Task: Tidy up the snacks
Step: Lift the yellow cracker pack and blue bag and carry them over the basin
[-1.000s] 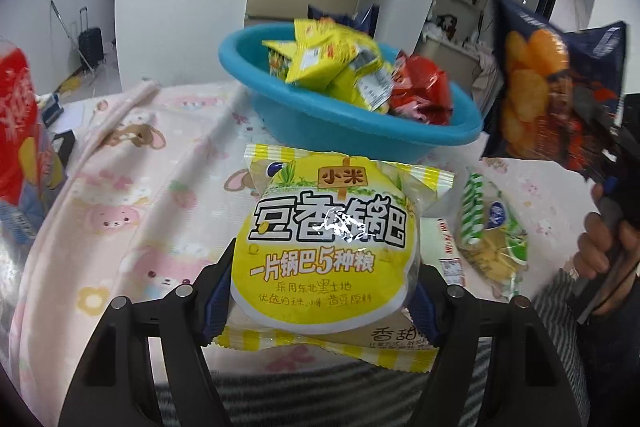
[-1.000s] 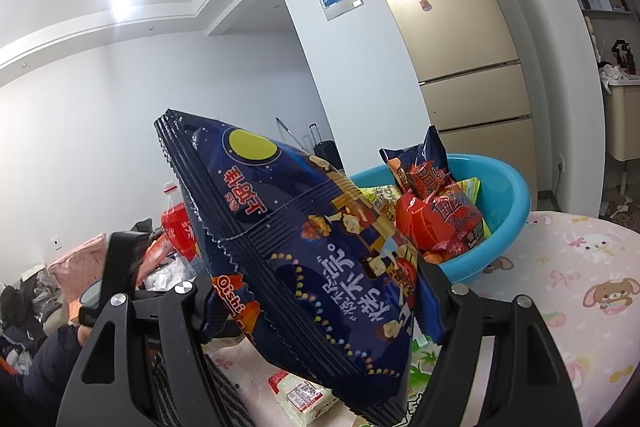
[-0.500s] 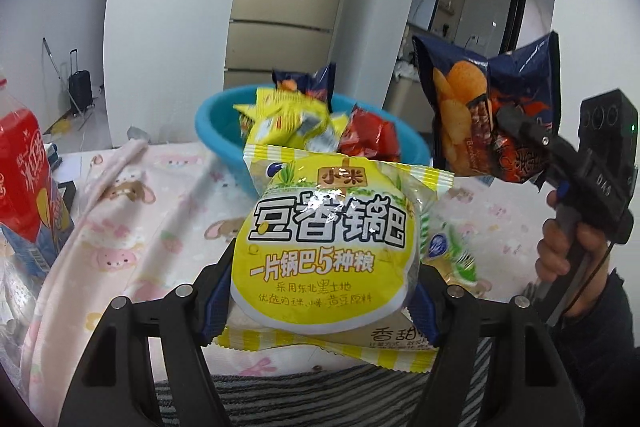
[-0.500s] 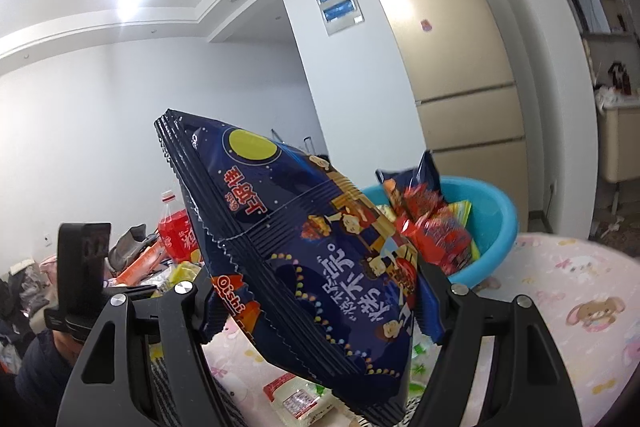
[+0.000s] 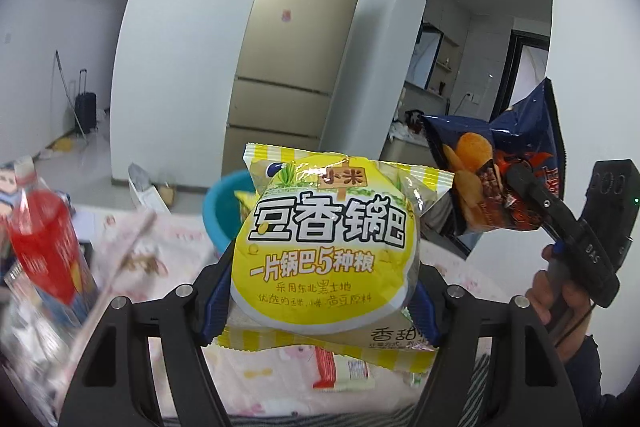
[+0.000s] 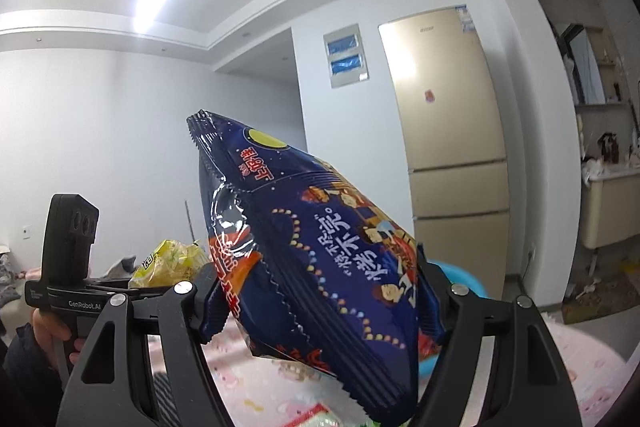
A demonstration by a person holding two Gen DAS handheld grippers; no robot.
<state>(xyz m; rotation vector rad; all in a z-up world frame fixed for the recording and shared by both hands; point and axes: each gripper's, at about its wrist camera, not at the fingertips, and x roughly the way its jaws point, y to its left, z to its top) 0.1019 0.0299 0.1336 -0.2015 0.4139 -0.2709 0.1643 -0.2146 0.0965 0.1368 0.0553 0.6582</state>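
Left tongs: my left gripper (image 5: 322,301) is clamped on a yellow bag (image 5: 326,247), its blue pads pressing both sides, the bag held in the air above the table.
Right tongs: my right gripper (image 6: 316,297) is clamped on a dark blue bag (image 6: 320,255), tilted with its crimped end up and to the left.
Basin: a blue basin (image 5: 218,211) sits at the far side of the table, mostly hidden behind the yellow bag; one yellow packet shows inside it.
Table: a pink patterned cloth (image 5: 168,251) covers it. A red bottle (image 5: 48,247) stands at the near left, and a small packet (image 5: 344,367) lies near, under the yellow bag.
Progress: I judge the task partly done. Some snacks are in the basin, two are in my grip, and at least one is left on the table.
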